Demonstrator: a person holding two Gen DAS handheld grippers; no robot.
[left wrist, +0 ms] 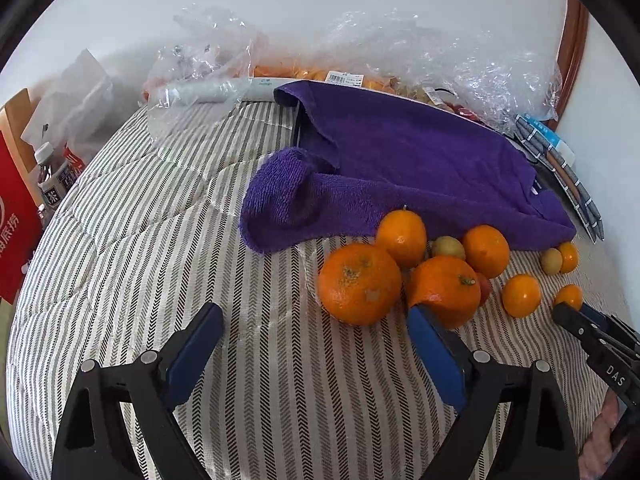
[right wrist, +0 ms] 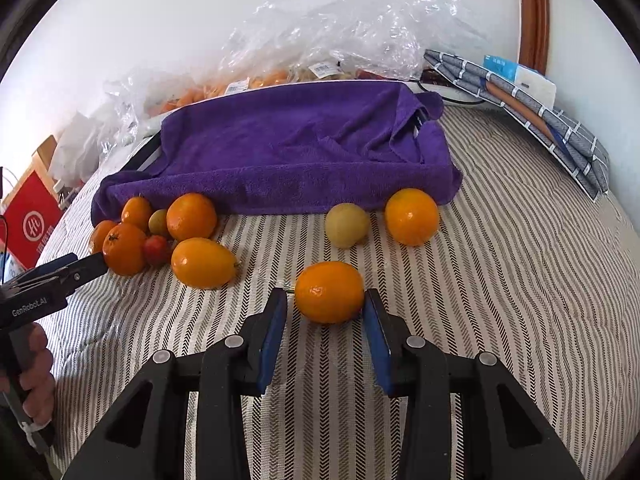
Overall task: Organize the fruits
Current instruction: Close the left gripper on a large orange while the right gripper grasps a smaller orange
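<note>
**Fruit gathered by type along the towel's front edge**

A cluster of oranges is bunched on the striped bed against the purple towel, apparently as a sorted group. The left tongs are spread wide and empty, the right finger touching one orange of the cluster. Further right, a lone orange sits just ahead of the right tongs, part-open, not yet gripping it.

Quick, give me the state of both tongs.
Left tongs: open, holding nothing.
Right tongs: open around the small orange, not clamped.
</note>
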